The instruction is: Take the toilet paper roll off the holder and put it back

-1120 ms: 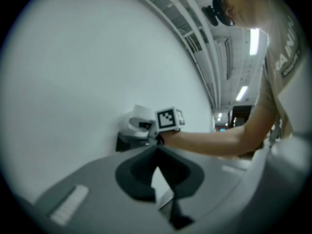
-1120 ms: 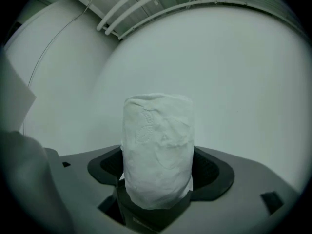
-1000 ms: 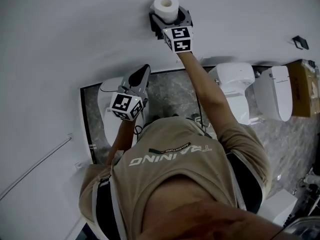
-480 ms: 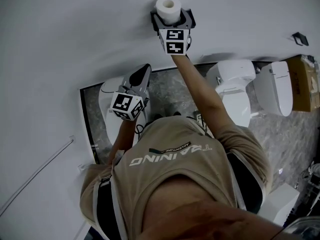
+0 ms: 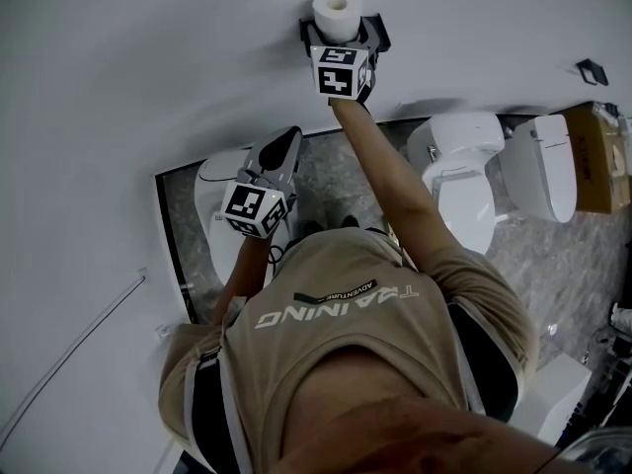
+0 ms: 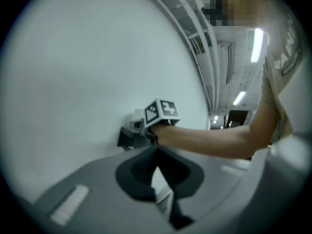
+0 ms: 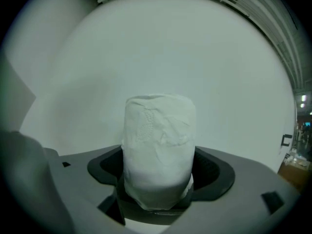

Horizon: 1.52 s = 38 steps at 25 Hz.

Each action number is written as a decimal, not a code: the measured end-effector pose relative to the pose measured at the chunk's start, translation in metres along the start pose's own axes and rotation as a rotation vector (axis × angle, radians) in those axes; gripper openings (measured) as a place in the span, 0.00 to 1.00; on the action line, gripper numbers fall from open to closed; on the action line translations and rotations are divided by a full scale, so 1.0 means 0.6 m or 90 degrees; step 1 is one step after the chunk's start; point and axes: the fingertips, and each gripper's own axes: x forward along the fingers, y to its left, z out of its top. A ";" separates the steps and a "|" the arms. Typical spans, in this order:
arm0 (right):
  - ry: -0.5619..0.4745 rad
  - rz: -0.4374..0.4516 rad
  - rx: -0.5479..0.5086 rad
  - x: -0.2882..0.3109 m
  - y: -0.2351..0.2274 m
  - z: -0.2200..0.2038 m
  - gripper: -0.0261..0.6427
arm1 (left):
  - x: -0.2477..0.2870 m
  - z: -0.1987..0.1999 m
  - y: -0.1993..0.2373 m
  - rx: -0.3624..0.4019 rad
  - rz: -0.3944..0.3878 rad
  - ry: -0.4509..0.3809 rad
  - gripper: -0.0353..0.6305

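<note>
Right tongs (image 5: 342, 36) gripping toilet paper roll (image 5: 335, 10), wall (image 5: 148, 67) behind, toilet (image 5: 462, 181) below

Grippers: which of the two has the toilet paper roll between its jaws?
The right gripper, at the wall: its jaws clasp the toilet paper roll. The left gripper holds nothing.

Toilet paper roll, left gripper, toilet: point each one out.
toilet paper roll (image 7: 158, 150), right gripper view, middle of its side.
left gripper (image 5: 287, 138), head view, its closed front tip.
toilet (image 5: 464, 194), head view, its seat.
</note>
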 end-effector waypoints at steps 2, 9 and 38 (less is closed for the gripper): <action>-0.006 0.010 -0.017 -0.003 0.002 -0.003 0.57 | -0.001 0.000 -0.001 0.000 -0.002 -0.002 0.05; -0.042 0.048 0.001 -0.026 0.011 0.006 0.57 | -0.013 0.002 0.005 0.000 -0.006 -0.006 0.05; -0.182 0.238 -0.019 -0.360 0.016 -0.064 0.06 | -0.059 -0.033 -0.054 0.019 -0.006 0.009 0.05</action>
